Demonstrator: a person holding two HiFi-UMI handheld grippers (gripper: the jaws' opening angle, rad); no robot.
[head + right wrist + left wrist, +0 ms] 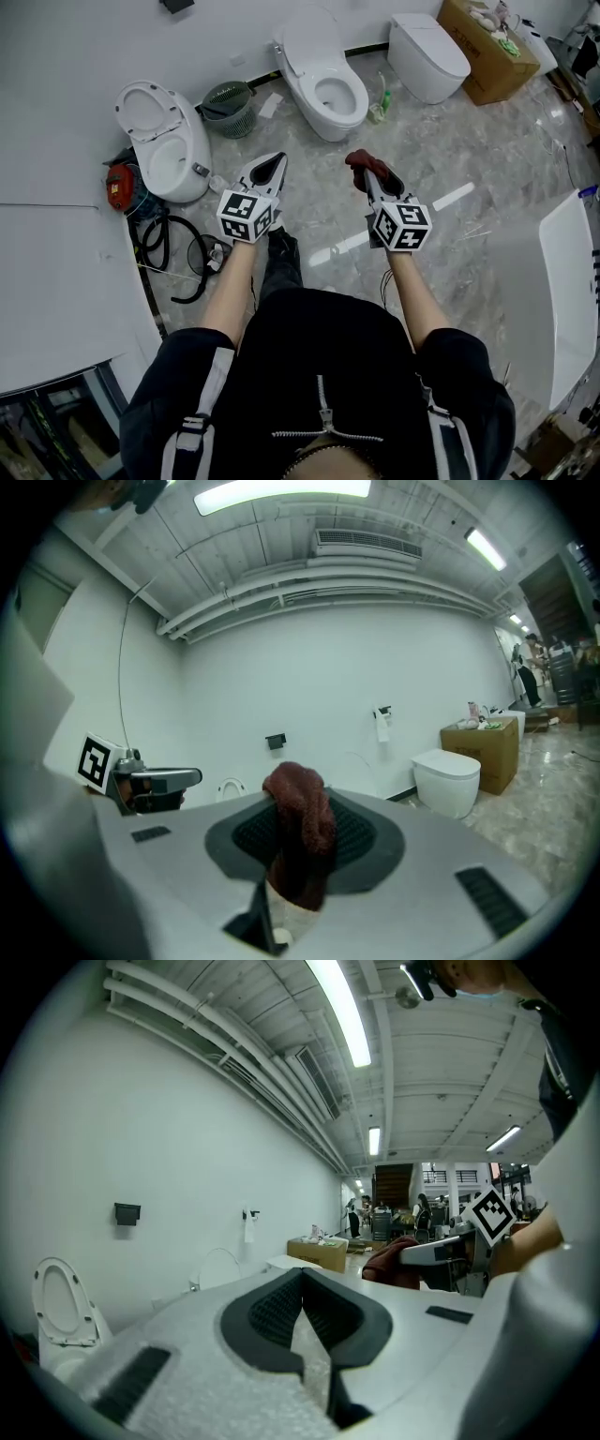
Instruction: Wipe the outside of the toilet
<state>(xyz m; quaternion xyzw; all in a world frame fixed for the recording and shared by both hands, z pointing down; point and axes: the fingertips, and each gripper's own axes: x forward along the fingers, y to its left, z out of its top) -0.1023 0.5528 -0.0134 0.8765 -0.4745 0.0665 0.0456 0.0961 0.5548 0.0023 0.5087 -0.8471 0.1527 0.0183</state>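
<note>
Only in the head view is the marble floor point(487, 178) seen, with three toilets along the wall. The open toilet point(323, 80) stands straight ahead, well apart from both claws. A lid-up toilet point(167, 141) is at the left and a closed toilet point(427, 54) at the right. A green basket point(228, 108) and a black hose point(173, 246) are also shown there alone.

The ceiling strip lights point(281, 494) are shown only by the gripper views, and a wall paper holder point(382, 720) is seen clearly in the right gripper view. Distant people are caught in the left gripper view alone.

The left claw point(278, 159) is seen closed tip to tip, with nothing gripped between its pads. The right claw point(367, 176) is clamped on a dark red cloth point(358, 161). The cloth is bunched above the jaws and pinched lower down between them. Both claws are held in the air above the floor, and neither is touching a toilet.
</note>
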